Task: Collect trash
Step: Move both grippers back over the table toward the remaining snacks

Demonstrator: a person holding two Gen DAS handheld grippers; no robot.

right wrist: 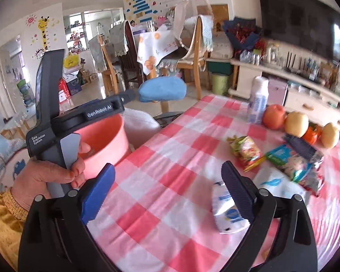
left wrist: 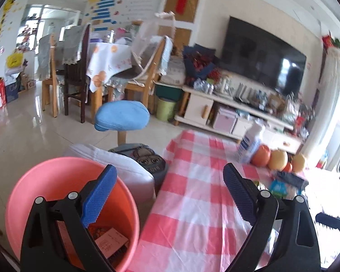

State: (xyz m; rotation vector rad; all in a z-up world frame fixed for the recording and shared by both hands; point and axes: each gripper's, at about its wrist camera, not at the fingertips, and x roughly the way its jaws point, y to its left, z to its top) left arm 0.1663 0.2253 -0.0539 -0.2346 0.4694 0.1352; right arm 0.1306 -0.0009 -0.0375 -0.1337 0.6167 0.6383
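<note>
white packet [right wrist: 226, 213] lengthwise toward camera

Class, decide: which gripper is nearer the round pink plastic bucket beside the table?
Left. The left gripper hangs over the pink bucket's rim; the right gripper is over the checked tablecloth.

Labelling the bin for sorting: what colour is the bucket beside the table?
Pink bucket, orange-toned inside; clearest in the left wrist view.

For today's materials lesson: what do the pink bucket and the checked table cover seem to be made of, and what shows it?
Pink bucket: probably moulded plastic, with a smooth, even colour, thin rounded rim and dull sheen.
Checked table cover: likely thin plastic sheet, since it shows sharp creases and a slight gloss; coated cloth cannot be ruled out.
</note>
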